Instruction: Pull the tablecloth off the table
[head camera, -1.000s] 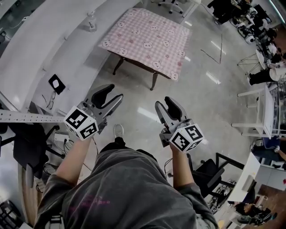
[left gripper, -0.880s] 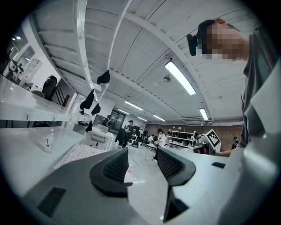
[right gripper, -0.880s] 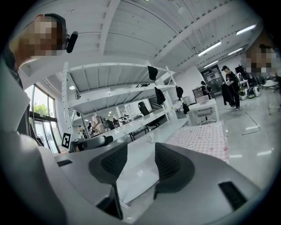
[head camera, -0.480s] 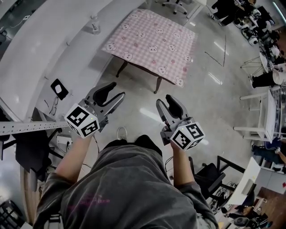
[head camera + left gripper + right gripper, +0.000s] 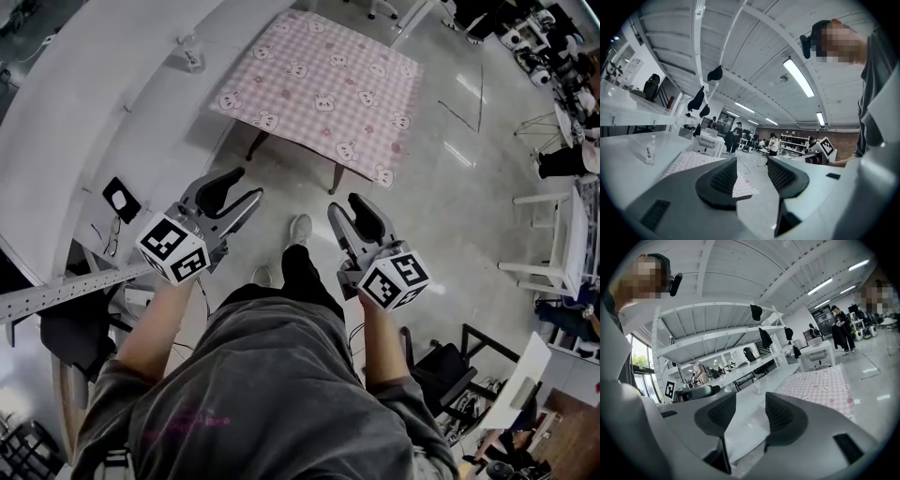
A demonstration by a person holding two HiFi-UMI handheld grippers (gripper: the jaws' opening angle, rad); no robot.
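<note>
The left tool (image 5: 234, 193) and the right tool (image 5: 349, 217) are held side by side in front of the person's chest, both pointing ahead and out over the floor (image 5: 441, 216). In the left gripper view, the left tool (image 5: 751, 176) has its jaws spread with nothing between the ribbed pads (image 5: 724, 177). Only the far room shows through the gap. In the right gripper view, the right tool (image 5: 749, 416) is also spread and empty.

The tablecloth (image 5: 323, 89), pink checks with small animal prints, lies flat on the worktop (image 5: 336, 177). It is well ahead of both tools and touched by neither. Its edges hang over the worktop's sides, and dark legs show beneath the near edge. From the left tool the tablecloth (image 5: 693, 161) appears beyond and to the left of the left jaw. From the right tool the tablecloth (image 5: 820, 387) sits ahead and to the right of the right jaw.

A long white counter (image 5: 94, 84) runs along the left of the left tool, with a small clear bottle (image 5: 190, 58) standing on it just beside the worktop's far left corner. One of the person's shoes (image 5: 299, 228) is on the floor between and below the two tools.
</note>
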